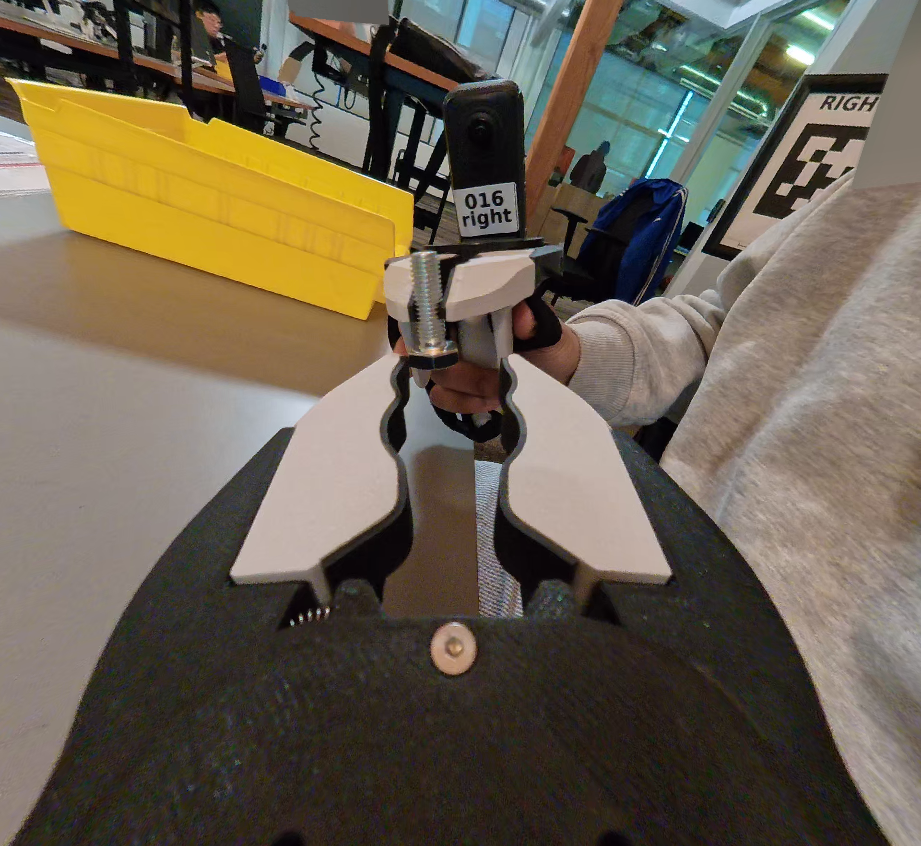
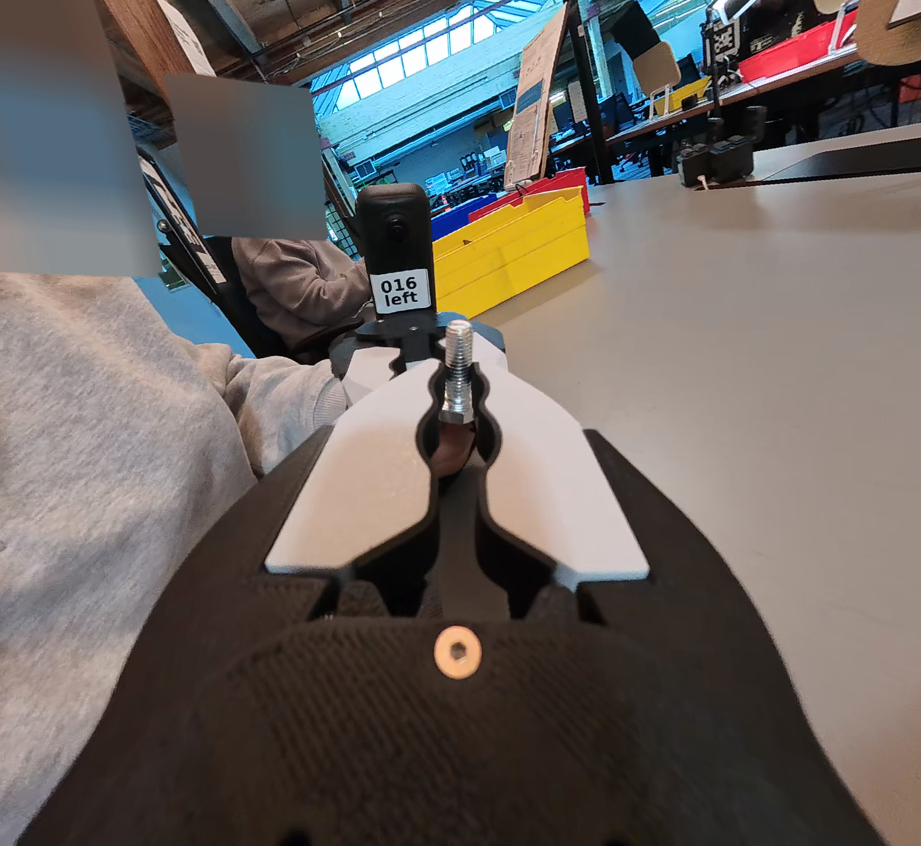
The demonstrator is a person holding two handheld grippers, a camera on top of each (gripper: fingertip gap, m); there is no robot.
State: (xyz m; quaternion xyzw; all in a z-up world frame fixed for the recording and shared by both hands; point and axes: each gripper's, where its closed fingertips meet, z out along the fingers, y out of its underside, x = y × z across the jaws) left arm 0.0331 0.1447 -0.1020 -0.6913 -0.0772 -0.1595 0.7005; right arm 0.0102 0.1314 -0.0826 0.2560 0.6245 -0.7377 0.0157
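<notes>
While left hand-held gripper (image 1: 451, 386) open, silver threaded hex bolt (image 2: 458, 373) upright, clamped in right hand-held gripper (image 2: 457, 391).

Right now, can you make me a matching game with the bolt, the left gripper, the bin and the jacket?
Things:
1 bolt
2 left gripper
3 bin
4 jacket

Matches:
A yellow, on the table
B open, holding nothing
C blue, in the background
D clamped in the right gripper, head down

Pairs: 1-D, 2-B, 3-A, 4-C
</notes>
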